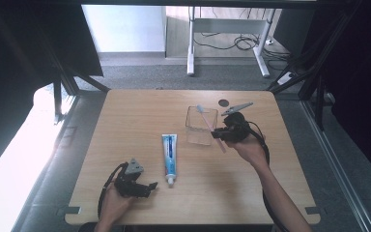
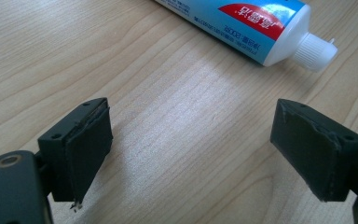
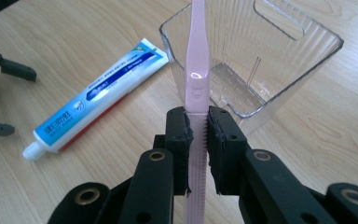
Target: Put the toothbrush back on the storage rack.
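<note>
Nearest me, the left gripper (image 1: pixel 150 186) rests low on the pale wooden surface (image 1: pixel 140 121) with its jaws spread wide and nothing between them. Just beyond it lies the blue-and-white toothpaste tube (image 1: pixel 169 153), its white cap toward the person. Further out, the right gripper (image 3: pixel 197 135) is clamped narrow on the ribbed handle of a slim pink plastic toothbrush (image 3: pixel 198 60). The toothbrush's long axis runs straight on from the jaws, its head end reaching over the near rim of the clear ribbed plastic container (image 3: pixel 303 60). The container lies directly ahead of this gripper, so I judge the coming move belongs to the right hand: tip the toothbrush in.
</note>
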`<control>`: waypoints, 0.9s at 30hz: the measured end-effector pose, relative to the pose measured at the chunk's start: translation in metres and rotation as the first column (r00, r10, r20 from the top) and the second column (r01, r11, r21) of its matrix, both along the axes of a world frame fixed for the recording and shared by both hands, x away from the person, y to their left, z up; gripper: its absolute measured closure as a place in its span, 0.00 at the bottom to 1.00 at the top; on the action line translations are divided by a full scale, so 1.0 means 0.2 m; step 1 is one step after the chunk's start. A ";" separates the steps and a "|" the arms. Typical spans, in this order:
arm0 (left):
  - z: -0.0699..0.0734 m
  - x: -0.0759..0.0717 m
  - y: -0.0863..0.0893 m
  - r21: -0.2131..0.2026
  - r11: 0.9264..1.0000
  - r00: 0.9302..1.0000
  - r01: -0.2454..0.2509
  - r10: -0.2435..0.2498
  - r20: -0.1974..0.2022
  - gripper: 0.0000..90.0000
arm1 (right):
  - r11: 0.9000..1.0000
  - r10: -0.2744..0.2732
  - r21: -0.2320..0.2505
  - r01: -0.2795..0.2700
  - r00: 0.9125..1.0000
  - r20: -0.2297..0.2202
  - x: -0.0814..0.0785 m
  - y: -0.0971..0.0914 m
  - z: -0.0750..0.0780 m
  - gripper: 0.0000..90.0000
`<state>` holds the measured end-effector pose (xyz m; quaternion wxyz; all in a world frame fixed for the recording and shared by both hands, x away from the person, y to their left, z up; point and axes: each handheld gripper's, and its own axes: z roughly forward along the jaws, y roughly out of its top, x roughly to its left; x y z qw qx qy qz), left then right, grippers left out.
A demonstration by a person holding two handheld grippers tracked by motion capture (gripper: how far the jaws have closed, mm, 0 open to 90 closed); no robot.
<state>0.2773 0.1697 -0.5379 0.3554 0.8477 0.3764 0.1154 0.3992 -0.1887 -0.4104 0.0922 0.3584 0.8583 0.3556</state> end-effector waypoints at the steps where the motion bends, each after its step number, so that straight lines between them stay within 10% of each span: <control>1: 0.00 0.00 0.00 0.000 1.000 1.000 0.000 0.000 0.000 0.14 | 1.000 -0.006 0.005 0.006 1.000 0.002 0.01 0.00 0.00 0.88; 27: 0.00 0.00 0.00 -0.005 1.000 1.000 -0.001 0.001 0.004 0.14 | 0.996 -0.038 0.085 0.033 0.998 0.056 0.12 0.10 0.01 0.88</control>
